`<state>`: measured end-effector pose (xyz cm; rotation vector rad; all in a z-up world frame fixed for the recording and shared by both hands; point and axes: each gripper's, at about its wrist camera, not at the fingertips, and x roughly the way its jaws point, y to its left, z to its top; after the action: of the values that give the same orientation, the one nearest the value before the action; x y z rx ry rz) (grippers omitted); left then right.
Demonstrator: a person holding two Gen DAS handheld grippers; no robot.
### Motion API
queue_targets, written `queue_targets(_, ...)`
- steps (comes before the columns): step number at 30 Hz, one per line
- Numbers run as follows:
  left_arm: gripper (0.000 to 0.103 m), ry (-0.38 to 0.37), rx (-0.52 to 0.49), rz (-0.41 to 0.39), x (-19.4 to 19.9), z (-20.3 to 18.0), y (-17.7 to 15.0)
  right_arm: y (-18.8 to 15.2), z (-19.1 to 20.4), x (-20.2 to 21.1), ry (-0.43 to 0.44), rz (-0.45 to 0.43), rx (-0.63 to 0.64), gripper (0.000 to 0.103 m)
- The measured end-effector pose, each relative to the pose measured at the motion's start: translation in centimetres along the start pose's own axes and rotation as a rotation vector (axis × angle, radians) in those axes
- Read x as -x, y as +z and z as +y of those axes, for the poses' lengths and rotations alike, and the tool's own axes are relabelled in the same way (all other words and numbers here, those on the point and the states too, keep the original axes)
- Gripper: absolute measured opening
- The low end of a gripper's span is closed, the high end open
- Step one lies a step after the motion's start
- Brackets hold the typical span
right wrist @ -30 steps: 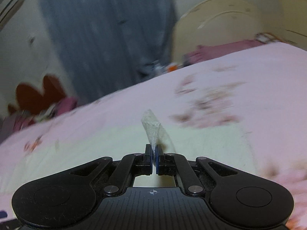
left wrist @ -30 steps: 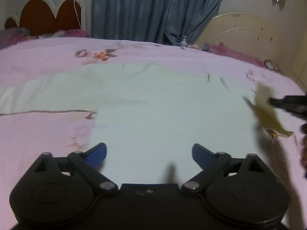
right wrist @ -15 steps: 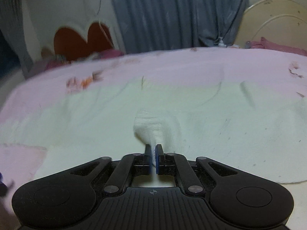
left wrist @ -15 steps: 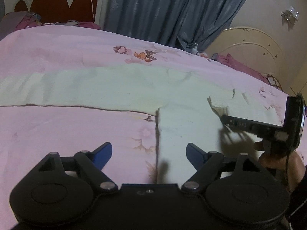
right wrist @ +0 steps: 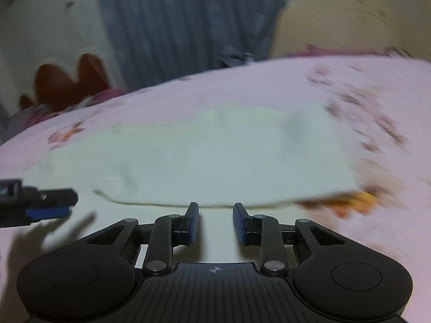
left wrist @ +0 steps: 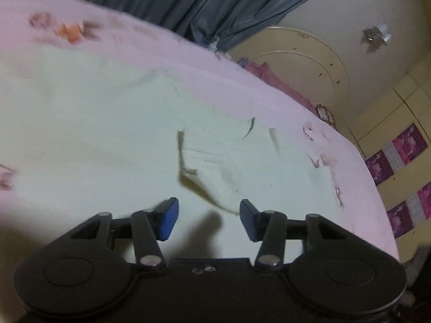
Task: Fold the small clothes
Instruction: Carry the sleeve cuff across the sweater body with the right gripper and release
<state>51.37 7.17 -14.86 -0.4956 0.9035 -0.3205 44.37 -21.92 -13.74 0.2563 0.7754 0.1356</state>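
Right gripper [right wrist: 216, 222] has let go of the pale cloth [right wrist: 215, 156], fingers now partly apart, empty; cloth lies flat on the pink bedsheet [right wrist: 269, 80]. Left view: left gripper [left wrist: 208, 219] wide open, empty, over cloth [left wrist: 107, 134] with a raised corner fold just ahead.

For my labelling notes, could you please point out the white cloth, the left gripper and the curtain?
white cloth [right wrist: 204, 156]: right wrist view, flat middle.
left gripper [left wrist: 208, 216]: left wrist view, gap between fingertips.
curtain [right wrist: 188, 27]: right wrist view, middle folds.

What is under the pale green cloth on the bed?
The pale green cloth lies on a pink flowered bedsheet, seen all around it. What the sheet's print looks like beneath the cloth is covered.
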Motion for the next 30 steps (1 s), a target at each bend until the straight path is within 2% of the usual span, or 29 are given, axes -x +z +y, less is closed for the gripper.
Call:
queue_targets(2,0.042,-0.003,0.017,-0.013,-1.6,-0.2,0.5,0.2,-2.1,0.8,-0.016,0.002,-0.04,0.029)
queue_targets(3,0.032,0.001,0.018,-0.015,-2.1,-0.4,0.6,0.3,-2.7,0.8,-0.02,0.002,-0.058,0.029)
queue_targets(4,0.018,0.006,0.014,-0.016,-2.6,-0.6,0.8,0.3,-3.3,0.9,-0.021,0.001,-0.071,0.029)
queue_targets(6,0.004,0.025,-0.01,-0.007,-3.6,-0.8,1.2,0.5,-4.3,0.9,-0.036,0.004,-0.097,0.029)
queue_targets(9,0.004,0.015,-0.052,-0.061,-1.0,-0.9,1.6,0.7,-5.4,0.9,-0.017,0.001,-0.138,0.029)
queue_targets(12,0.004,0.044,-0.081,-0.114,1.7,0.2,2.2,0.7,-5.4,0.8,-0.018,-0.001,-0.134,0.029)
queue_targets(17,0.004,0.103,-0.083,-0.136,4.3,3.2,2.5,0.8,-5.4,0.5,-0.024,-0.003,-0.124,0.029)
queue_targets(21,0.004,0.121,-0.058,-0.161,5.2,4.1,2.6,1.0,-5.1,0.1,-0.043,-0.001,-0.102,0.029)
queue_targets(25,0.004,0.128,-0.049,-0.164,5.2,4.7,3.3,1.1,-5.0,0.0,-0.052,0.004,-0.087,0.024)
queue_targets(30,0.004,0.149,-0.056,-0.146,4.6,6.0,3.3,1.0,-5.3,0.0,-0.081,0.001,-0.097,0.008)
